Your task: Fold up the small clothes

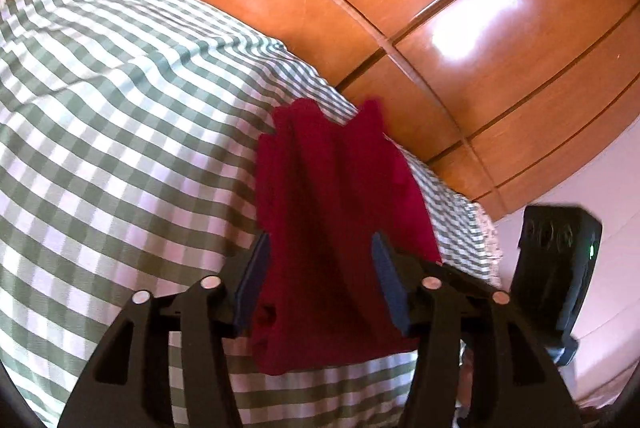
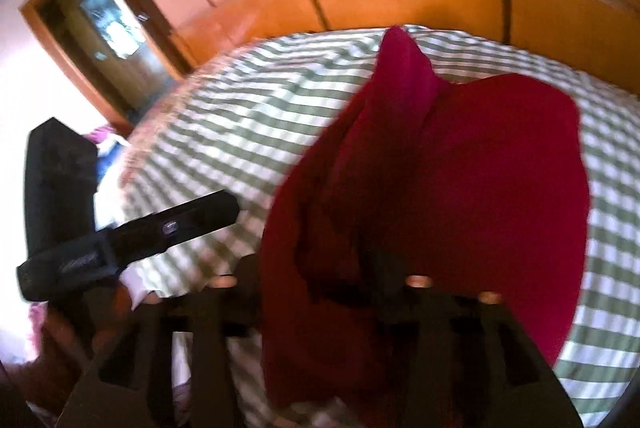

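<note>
Red cloth [image 1: 328, 228] hangs bunched between the blue pads [image 1: 386, 284] of my left gripper [image 1: 320, 280], jaws about half apart; I cannot tell whether they pinch it. My right gripper [image 2: 320, 292] is mostly buried under the same garment, its jaws spread, grip unclear. The cloth drapes over the green checked bedspread [image 1: 120, 131]. Glossy wooden wardrobe doors [image 1: 440, 7] stand just behind the bed.

A bed covered in a green-and-white checked sheet [image 1: 120, 115] fills the foreground. Behind it stands a glossy orange-brown wooden wardrobe [image 1: 440, 7] with grooved panels, bright light glaring off it. A glass-fronted wooden cabinet [image 2: 100, 39] adjoins a pale wall [image 1: 600, 179].
</note>
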Demonstrator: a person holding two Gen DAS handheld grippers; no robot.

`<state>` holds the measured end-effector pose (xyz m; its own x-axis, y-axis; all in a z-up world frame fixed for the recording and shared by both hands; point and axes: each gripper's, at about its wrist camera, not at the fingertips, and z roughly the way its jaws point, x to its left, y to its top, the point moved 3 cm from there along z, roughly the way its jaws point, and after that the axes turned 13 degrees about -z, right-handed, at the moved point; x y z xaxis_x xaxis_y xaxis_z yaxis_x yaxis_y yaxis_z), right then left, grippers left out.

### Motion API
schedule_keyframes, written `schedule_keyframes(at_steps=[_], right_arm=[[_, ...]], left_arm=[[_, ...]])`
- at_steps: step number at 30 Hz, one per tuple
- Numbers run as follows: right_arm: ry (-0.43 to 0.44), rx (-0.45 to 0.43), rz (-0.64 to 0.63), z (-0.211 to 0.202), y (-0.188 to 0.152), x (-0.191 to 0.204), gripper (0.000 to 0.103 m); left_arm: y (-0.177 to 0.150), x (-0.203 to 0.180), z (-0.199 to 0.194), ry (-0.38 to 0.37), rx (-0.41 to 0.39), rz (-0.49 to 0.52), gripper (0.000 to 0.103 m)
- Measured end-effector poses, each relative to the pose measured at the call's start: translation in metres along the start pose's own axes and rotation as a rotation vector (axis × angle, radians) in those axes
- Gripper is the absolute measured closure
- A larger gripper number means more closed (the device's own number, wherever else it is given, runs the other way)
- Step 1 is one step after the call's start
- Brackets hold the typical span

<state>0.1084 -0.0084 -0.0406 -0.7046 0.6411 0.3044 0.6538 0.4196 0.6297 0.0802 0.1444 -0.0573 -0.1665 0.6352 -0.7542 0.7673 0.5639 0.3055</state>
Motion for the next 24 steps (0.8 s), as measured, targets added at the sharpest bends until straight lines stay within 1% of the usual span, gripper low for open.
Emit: schedule_keyframes(at_steps=[2, 5, 7, 10, 11, 12, 13, 14, 15, 17, 18, 19, 20, 22, 23, 24], right_arm=[[0.022, -0.028, -0.009, -0.013, -0.003, 0.003, 0.035], [0.041, -0.079, 0.026, -0.043, -0.019, -0.005, 0.035], [0.008, -0.097, 0.061, -0.062, -0.036, -0.017, 0.035], [-0.072, -0.091, 0.116, -0.085, -0.065, -0.035, 0.035], [-0.095, -0.088, 0.132, -0.091, -0.075, -0.04, 0.035], [-0.127, -0.083, 0.143, -0.099, -0.086, -0.045, 0.035], [-0.148, -0.079, 0.146, -0.101, -0.09, -0.047, 0.035], [-0.171, -0.073, 0.142, -0.105, -0.097, -0.048, 0.035], [-0.186, -0.067, 0.137, -0.107, -0.103, -0.048, 0.035], [-0.203, -0.057, 0.12, -0.106, -0.11, -0.045, 0.035], [-0.215, -0.05, 0.099, -0.104, -0.112, -0.041, 0.035], [-0.222, -0.048, 0.082, -0.106, -0.115, -0.039, 0.035], [-0.223, -0.048, 0.074, -0.104, -0.115, -0.039, 0.035], [-0.228, -0.054, 0.053, -0.097, -0.111, -0.035, 0.039], [-0.236, -0.063, 0.041, -0.096, -0.108, -0.033, 0.043], [-0.24, -0.076, 0.033, -0.095, -0.103, -0.032, 0.047]], left_arm=[[0.002, -0.001, 0.004, -0.024, 0.018, -0.019, 0.046], [0.005, -0.006, 0.007, -0.063, 0.048, -0.042, 0.042], [0.007, -0.011, 0.009, -0.087, 0.071, -0.054, 0.041], [0.007, -0.021, 0.013, -0.111, 0.105, -0.051, 0.039], [0.005, -0.027, 0.017, -0.117, 0.13, -0.041, 0.038], [0.003, -0.031, 0.022, -0.111, 0.156, -0.032, 0.038], [0.001, -0.034, 0.027, -0.098, 0.173, -0.026, 0.038], [-0.004, -0.04, 0.034, -0.075, 0.199, -0.011, 0.038], [-0.006, -0.042, 0.037, -0.065, 0.212, 0.0, 0.038], [-0.015, -0.05, 0.046, -0.021, 0.231, 0.034, 0.039], [-0.017, -0.052, 0.048, -0.003, 0.229, 0.046, 0.043], [-0.02, -0.054, 0.051, 0.033, 0.221, 0.068, 0.051], [-0.022, -0.055, 0.051, 0.054, 0.218, 0.082, 0.062], [-0.023, -0.057, 0.054, 0.1, 0.206, 0.111, 0.076], [-0.022, -0.057, 0.053, 0.114, 0.194, 0.121, 0.084], [-0.021, -0.058, 0.049, 0.121, 0.176, 0.135, 0.086]])
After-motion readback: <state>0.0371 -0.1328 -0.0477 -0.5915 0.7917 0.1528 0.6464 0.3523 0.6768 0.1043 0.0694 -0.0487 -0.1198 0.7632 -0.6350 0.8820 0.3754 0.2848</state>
